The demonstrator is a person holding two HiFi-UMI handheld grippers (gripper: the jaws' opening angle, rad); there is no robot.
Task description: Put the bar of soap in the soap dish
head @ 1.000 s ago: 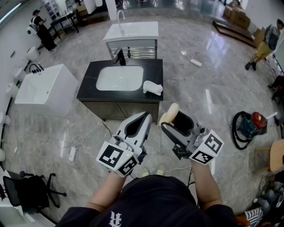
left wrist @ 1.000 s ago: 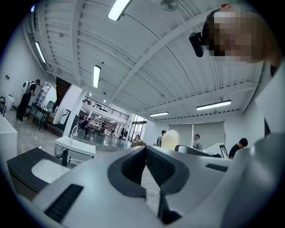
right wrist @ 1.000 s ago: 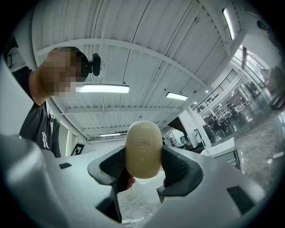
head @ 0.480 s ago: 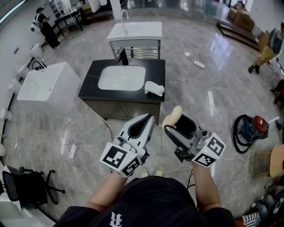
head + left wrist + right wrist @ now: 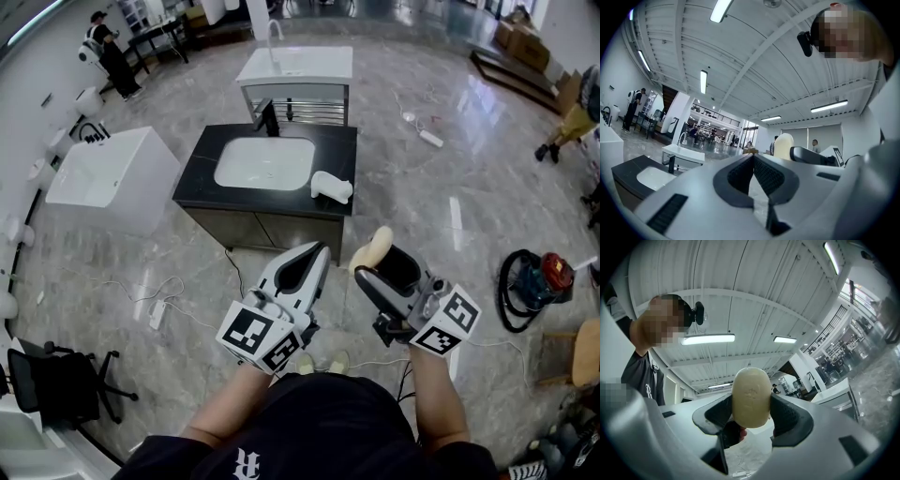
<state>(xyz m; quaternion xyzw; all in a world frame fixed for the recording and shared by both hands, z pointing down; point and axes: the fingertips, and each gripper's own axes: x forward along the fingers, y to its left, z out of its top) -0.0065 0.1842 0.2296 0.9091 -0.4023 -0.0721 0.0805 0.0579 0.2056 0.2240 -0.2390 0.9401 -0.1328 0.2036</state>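
A cream oval bar of soap [image 5: 373, 247] is pinched between the jaws of my right gripper [image 5: 376, 259], held up in the air in front of the vanity. In the right gripper view the soap [image 5: 751, 397] stands upright between the two black pads, and the gripper [image 5: 751, 405] is shut on it. My left gripper [image 5: 318, 250] is beside it, shut with nothing in it; its jaws meet in the left gripper view [image 5: 753, 157], where the soap [image 5: 783, 145] shows to the right. A white soap dish [image 5: 332, 186] sits on the right end of the black countertop [image 5: 199, 172].
A white basin [image 5: 264, 161] with a black tap [image 5: 266, 118] is set in the countertop. A white tub [image 5: 111, 180] stands to the left and another white vanity [image 5: 296, 67] behind. Cables [image 5: 159, 305] lie on the marble floor, and a vacuum cleaner [image 5: 536, 281] is at the right.
Both grippers and the soap have drifted slightly right and lower in the head view. The hold on the soap is unchanged.
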